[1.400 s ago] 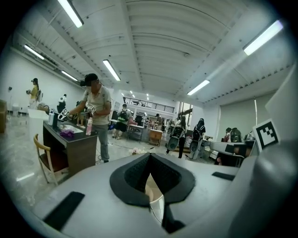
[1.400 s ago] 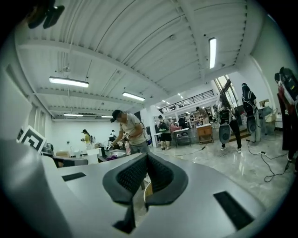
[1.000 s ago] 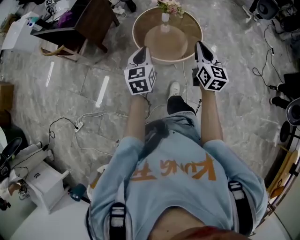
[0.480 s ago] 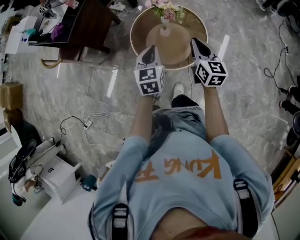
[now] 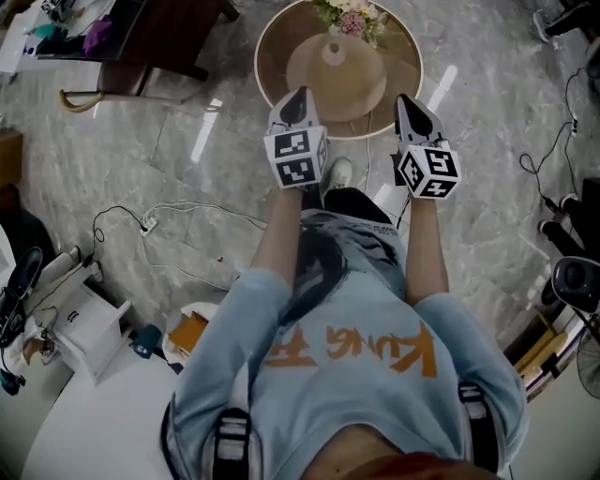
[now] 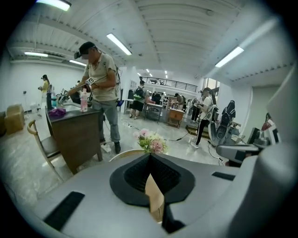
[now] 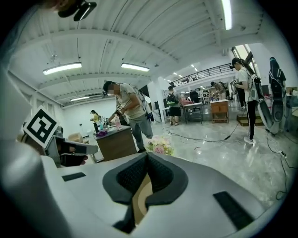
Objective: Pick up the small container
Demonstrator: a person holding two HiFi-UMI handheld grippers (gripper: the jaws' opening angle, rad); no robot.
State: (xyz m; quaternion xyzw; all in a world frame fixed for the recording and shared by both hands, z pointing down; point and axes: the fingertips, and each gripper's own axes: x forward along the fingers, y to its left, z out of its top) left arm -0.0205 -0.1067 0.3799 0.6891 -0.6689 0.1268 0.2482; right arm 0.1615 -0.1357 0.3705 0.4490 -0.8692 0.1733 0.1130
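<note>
**Small container sitting untouched on the counter, both tools shut and empty**

Small container (image 5: 335, 52): a pale little vessel, standing upright at the middle of the round counter (image 5: 274, 56), on its raised inner disc (image 5: 361, 80). Flowers (image 5: 354, 17) are showing just past it, toward the counter's far side; I can't tell whether the stems are sitting in it. Nothing is touching it.

Left tool (image 5: 298, 96): hanging over the counter's near-left rim, pointing across the counter, well short of the centre. Its own view is showing the pads meeting at the tips, with only a sliver of tan counter top visible below the contact. It is gripping nothing.

Right tool (image 5: 406, 99): hanging over the counter's near-right rim, level with the left one. The pads are likewise pressing together at the tips, and it is holding nothing. The flowers are lining up just above its closed tips in that view.

Left of the counter: a dark desk (image 5: 159, 33), with a person (image 6: 100, 79) standing at it. A cable (image 5: 187, 220) is trailing on the floor on the near-left side of the counter.
</note>
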